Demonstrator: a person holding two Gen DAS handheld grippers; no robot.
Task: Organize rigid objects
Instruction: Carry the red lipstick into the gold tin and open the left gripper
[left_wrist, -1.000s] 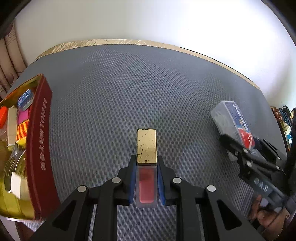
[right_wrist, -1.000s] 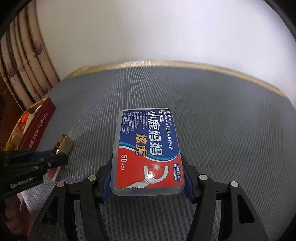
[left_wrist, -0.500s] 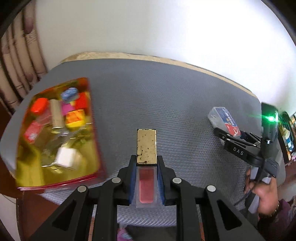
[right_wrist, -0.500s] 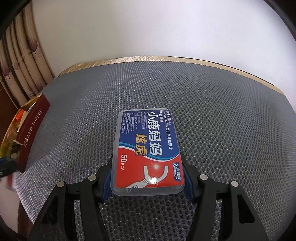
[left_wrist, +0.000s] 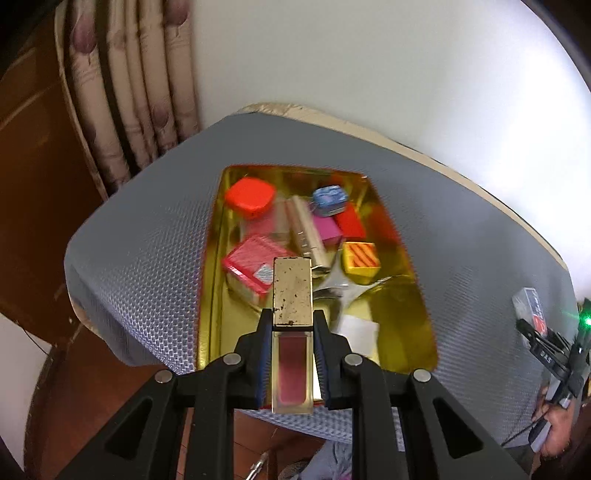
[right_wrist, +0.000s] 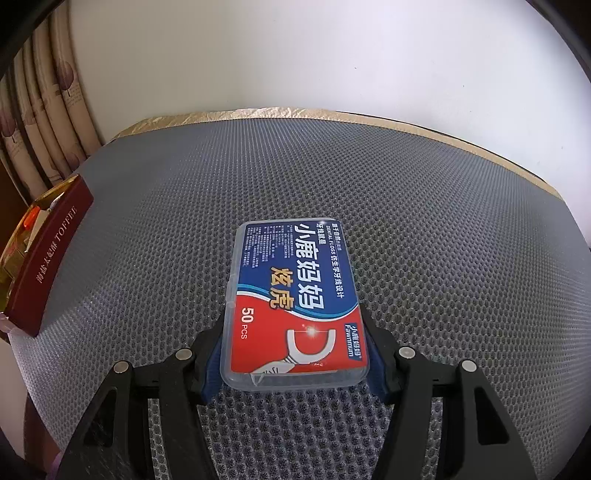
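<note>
Lip gloss tube (left_wrist: 291, 332), clenched in the left gripper (left_wrist: 291, 321), is now hanging over the gold tin (left_wrist: 212, 258) at the table's left edge, having come across from mid-table; a drop looks close. Left gripper is pointing steeply down. Right gripper (right_wrist: 295, 365) is clamping the floss box (right_wrist: 295, 306) above the mat (right_wrist: 443, 229), barely shifting.

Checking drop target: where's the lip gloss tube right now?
Left wrist view, centre: lip gloss tube clamped in the left tongs, above the gold tin's near end.

Gold-capped red lip gloss (left_wrist: 291, 354), blue-and-red floss box (right_wrist: 295, 295), grey honeycomb mat (right_wrist: 406, 203).
</note>
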